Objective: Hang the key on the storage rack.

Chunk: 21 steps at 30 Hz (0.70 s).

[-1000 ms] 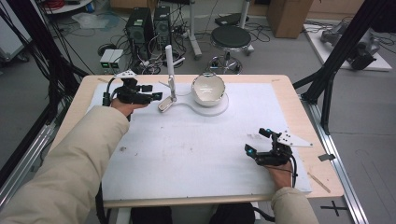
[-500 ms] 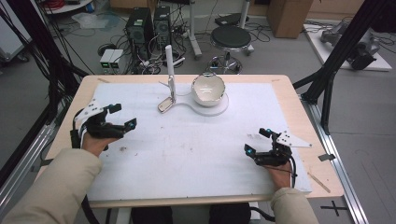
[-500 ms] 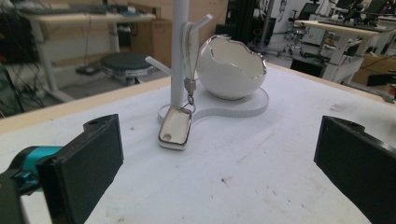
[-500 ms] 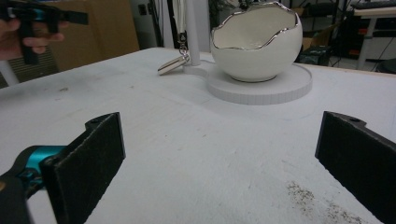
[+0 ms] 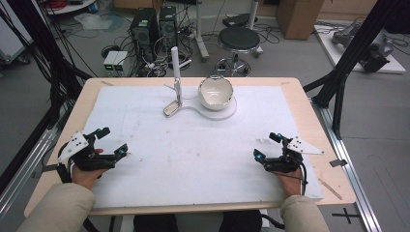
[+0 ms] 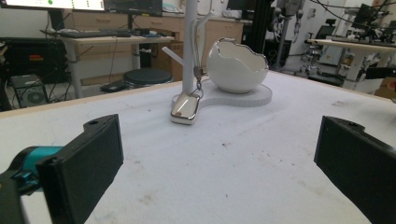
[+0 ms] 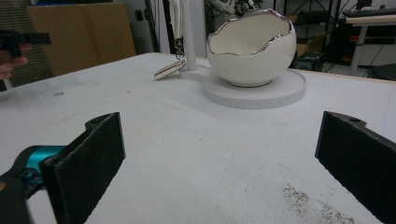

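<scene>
Near the front edge of the surface (image 5: 145, 193), well short of the egg-shaped bowl (image 5: 215, 92), both claws rested apart from everything. The small silver pendant (image 5: 171, 108) hung by its chain from the white post (image 5: 176, 67) just left of that bowl, its lower end touching the white mat, its long axis slanting down and away from the post. It lay ahead of the left claw (image 5: 112, 144) and toward the bowl, so that hand looked the nearer one. The left claw had just been opening, nothing between its jaws, which stood wide. The right claw (image 5: 266, 146), also wide and empty, faced the bowl.
</scene>
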Tool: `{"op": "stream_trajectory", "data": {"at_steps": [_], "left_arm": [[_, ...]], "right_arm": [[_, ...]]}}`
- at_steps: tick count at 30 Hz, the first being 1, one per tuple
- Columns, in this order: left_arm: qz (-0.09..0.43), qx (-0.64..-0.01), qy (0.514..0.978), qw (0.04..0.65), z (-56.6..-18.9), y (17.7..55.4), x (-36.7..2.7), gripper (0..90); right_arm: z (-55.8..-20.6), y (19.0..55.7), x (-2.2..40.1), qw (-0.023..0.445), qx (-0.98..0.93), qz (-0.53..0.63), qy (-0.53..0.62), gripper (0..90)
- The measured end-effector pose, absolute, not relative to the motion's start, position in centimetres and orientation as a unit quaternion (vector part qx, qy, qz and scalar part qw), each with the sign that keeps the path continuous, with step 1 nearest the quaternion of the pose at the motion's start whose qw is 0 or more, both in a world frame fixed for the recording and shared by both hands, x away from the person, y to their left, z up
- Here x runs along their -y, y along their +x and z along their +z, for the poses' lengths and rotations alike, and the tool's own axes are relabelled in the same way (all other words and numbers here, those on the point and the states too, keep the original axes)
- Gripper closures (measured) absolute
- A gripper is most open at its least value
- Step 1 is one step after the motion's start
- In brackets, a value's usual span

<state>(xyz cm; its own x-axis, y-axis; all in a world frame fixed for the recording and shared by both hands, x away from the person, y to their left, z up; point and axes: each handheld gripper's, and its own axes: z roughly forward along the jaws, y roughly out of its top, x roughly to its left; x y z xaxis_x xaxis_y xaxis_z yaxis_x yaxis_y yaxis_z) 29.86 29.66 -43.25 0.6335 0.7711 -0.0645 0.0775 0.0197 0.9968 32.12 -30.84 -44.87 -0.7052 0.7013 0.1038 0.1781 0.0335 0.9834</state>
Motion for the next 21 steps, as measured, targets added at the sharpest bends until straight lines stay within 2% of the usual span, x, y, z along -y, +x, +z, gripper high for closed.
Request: {"op": "stream_trajectory", "data": {"at_steps": [9,21], "left_arm": [[0.271,-0.345,0.63,0.641,-45.1,28.3,-29.8,1.7],[0.303,-0.326,0.621,0.645,-45.3,27.4,-29.6,1.8]], "right_arm": [[-44.9,32.0,30.8,0.213,-0.685,0.62,0.319,0.5],[-45.1,31.3,30.9,0.239,-0.67,0.633,0.306,0.6]]}}
